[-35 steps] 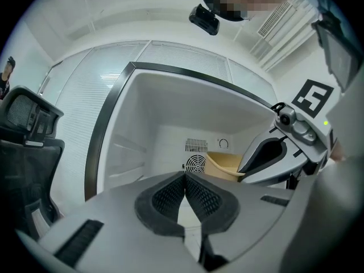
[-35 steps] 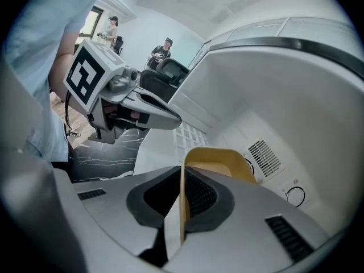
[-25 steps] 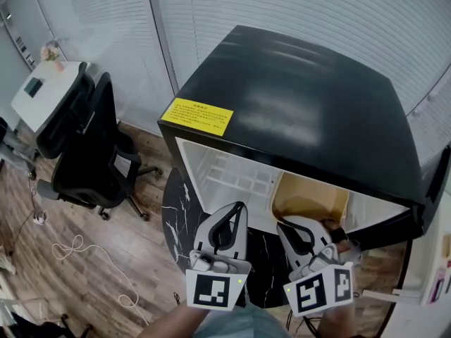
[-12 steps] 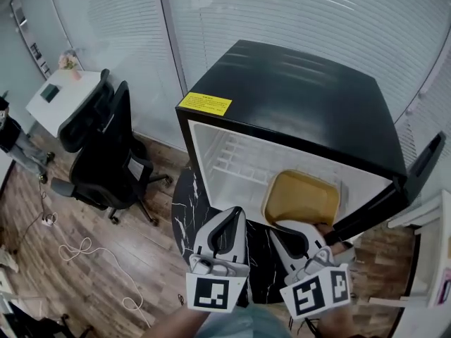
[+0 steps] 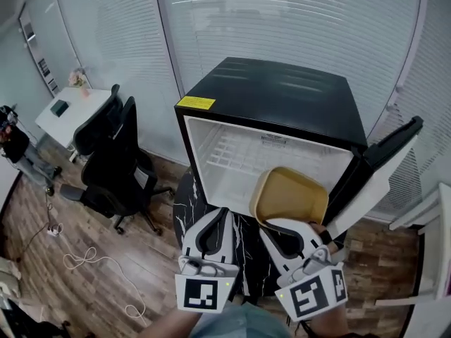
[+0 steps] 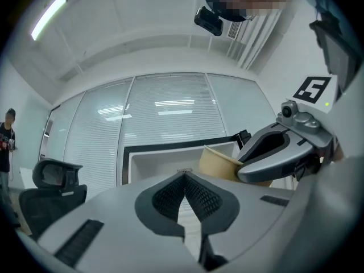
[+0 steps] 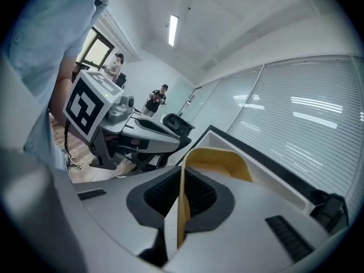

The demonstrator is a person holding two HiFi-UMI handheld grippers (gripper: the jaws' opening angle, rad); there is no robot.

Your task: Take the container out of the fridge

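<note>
Now the right gripper (image 5: 280, 225) pinches the near rim of the tan container (image 5: 290, 197). It holds the container tilted, just outside the open fridge (image 5: 278, 97), beside the swung-out door (image 5: 377, 171). The left gripper (image 5: 223, 214), jaws pressed together and empty, hovers alongside. An office chair (image 5: 113, 164) stands well left, with wood floor (image 5: 106, 252) between.

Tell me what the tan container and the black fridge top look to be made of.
The tan rounded container looks like paper pulp or thin matte plastic: dull, even surface, very thin wall. The black fridge top looks like painted metal or glossy plastic: smooth, mirroring the window blinds in soft streaks.
</note>
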